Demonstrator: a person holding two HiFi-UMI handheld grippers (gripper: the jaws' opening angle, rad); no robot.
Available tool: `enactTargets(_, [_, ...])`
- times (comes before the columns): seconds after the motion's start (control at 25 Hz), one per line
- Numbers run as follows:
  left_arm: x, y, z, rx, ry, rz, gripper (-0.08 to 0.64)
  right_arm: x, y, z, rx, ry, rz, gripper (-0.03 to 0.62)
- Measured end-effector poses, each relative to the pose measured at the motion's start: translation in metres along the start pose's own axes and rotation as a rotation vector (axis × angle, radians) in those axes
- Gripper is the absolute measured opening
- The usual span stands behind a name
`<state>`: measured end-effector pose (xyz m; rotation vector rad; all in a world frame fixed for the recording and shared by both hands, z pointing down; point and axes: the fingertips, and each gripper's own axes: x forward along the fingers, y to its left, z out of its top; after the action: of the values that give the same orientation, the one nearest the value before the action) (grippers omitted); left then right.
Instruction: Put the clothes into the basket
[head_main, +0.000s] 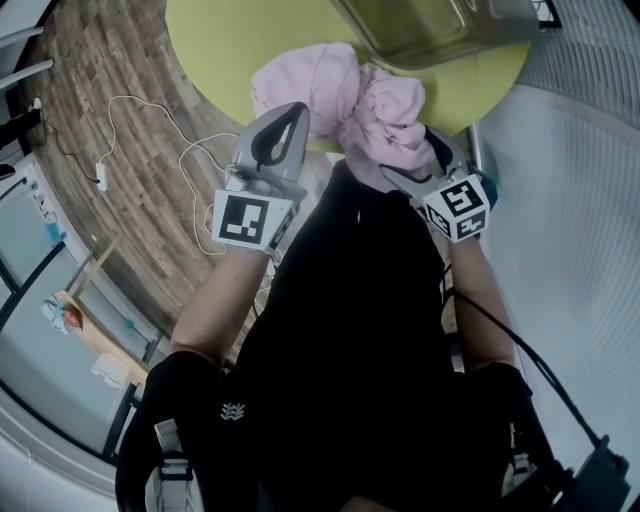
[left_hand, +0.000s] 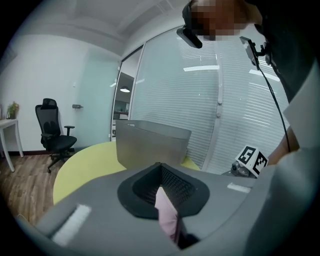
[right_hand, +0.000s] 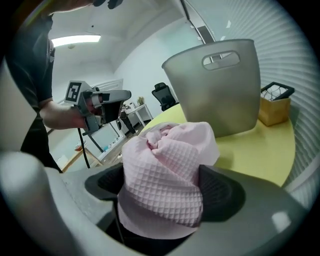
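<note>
My left tool (left_hand: 167, 202) is clenched on a thin fold of the pink cloth (head_main: 335, 95). My right tool (right_hand: 162, 187) stands released, its jaws wide and the waffle-knit bundle bulging between them. In the head view the cloth is bunched at the 6 o'clock rim of the round yellow-green tabletop (head_main: 215, 50). The grey basket (head_main: 430, 30) stands at its 1 o'clock — the cloth is outside it.

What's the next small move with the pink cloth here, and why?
Probably close the right gripper on the pink cloth: its jaws stand wide around the bunch, while the left gripper pinches only a thin fold. A firmer hold looks needed before lifting to the basket beyond it.
</note>
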<state>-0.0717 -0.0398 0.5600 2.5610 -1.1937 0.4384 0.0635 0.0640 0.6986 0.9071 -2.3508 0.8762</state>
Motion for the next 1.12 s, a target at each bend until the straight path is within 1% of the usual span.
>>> enactTargets(0.04, [-0.001,0.0,0.0,-0.001,0.005,0.003,0.007,0.003,0.001,0.0,0.01,0.007,0.008,0.471])
enactTargets(0.12, [-0.003,0.0,0.002,-0.004,0.011,0.008,0.006,0.008,0.002,0.002,0.024,0.025,0.027,0.435])
enactTargets(0.16, [-0.004,0.0,0.005,-0.003,0.009,0.01,0.006,0.009,0.004,0.004,0.024,0.036,0.033,0.38])
enactTargets(0.2, [-0.006,-0.001,0.009,-0.001,0.004,0.011,0.006,0.009,0.007,0.006,0.02,0.047,0.039,0.289])
enactTargets(0.24, [-0.009,-0.001,0.013,0.002,0.0,0.013,0.006,0.008,0.01,0.008,0.015,0.054,0.045,0.216])
enactTargets(0.28, [-0.01,-0.001,0.017,0.006,-0.003,0.017,0.006,0.007,0.012,0.01,0.011,0.058,0.052,0.189])
enactTargets(0.4, [-0.012,0.003,0.024,0.01,-0.009,0.035,0.006,0.003,0.014,0.016,-0.005,0.046,0.063,0.133])
enactTargets(0.52, [-0.015,0.006,0.032,0.013,-0.029,0.051,0.006,-0.002,0.018,0.026,-0.031,0.02,0.076,0.105])
enactTargets(0.68, [-0.023,0.009,0.044,0.013,-0.063,0.068,0.006,-0.01,0.029,0.046,-0.072,-0.013,0.105,0.091])
enactTargets(0.84, [-0.038,0.012,0.059,0.021,-0.091,0.083,0.006,-0.02,0.042,0.068,-0.079,-0.053,0.13,0.083])
enactTargets(0.96, [-0.047,0.018,0.064,0.025,-0.099,0.097,0.006,-0.022,0.047,0.077,-0.088,-0.059,0.129,0.082])
enactTargets(1.12, [-0.051,0.023,0.074,0.029,-0.134,0.106,0.006,-0.027,0.053,0.092,-0.11,-0.071,0.144,0.077])
